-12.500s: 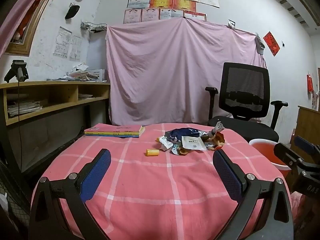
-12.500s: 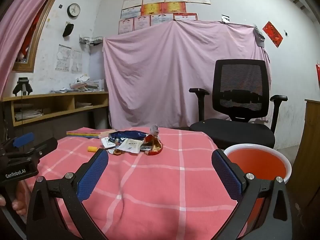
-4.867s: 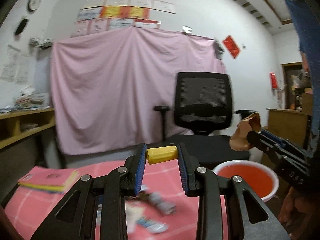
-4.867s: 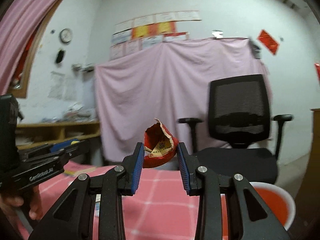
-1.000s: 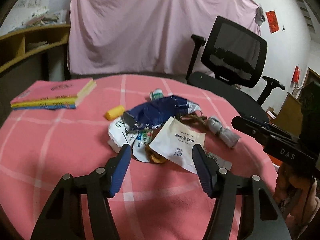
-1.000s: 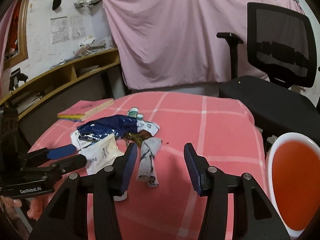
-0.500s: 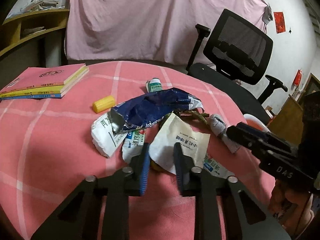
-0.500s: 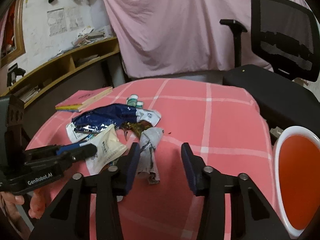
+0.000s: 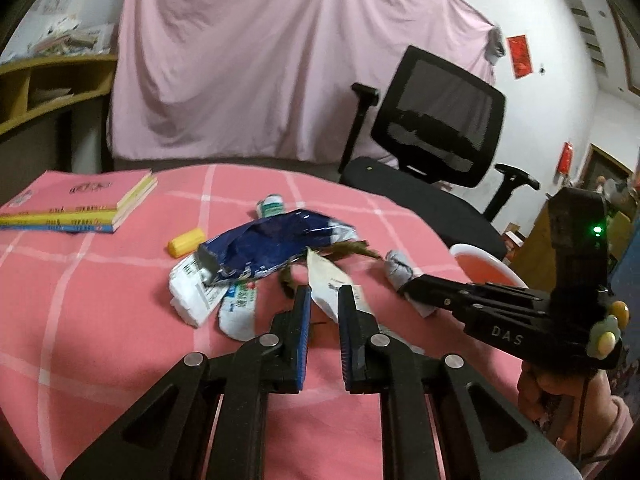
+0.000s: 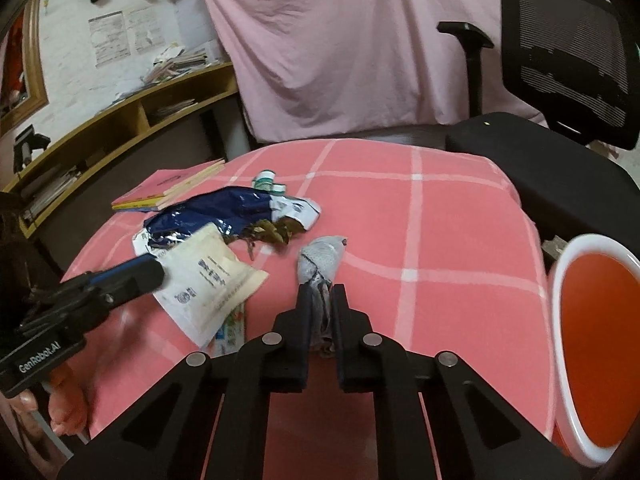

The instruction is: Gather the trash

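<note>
Right gripper [image 10: 320, 300] pinches grey wrapper [image 10: 320, 258].

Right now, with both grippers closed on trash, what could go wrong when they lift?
The left gripper pinches only one edge of the white packet, so it may slip out. The grey crumpled wad in the right gripper may drop before reaching the orange bin.

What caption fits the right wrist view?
Right tool shut on grey wad, red bin beside table.
</note>
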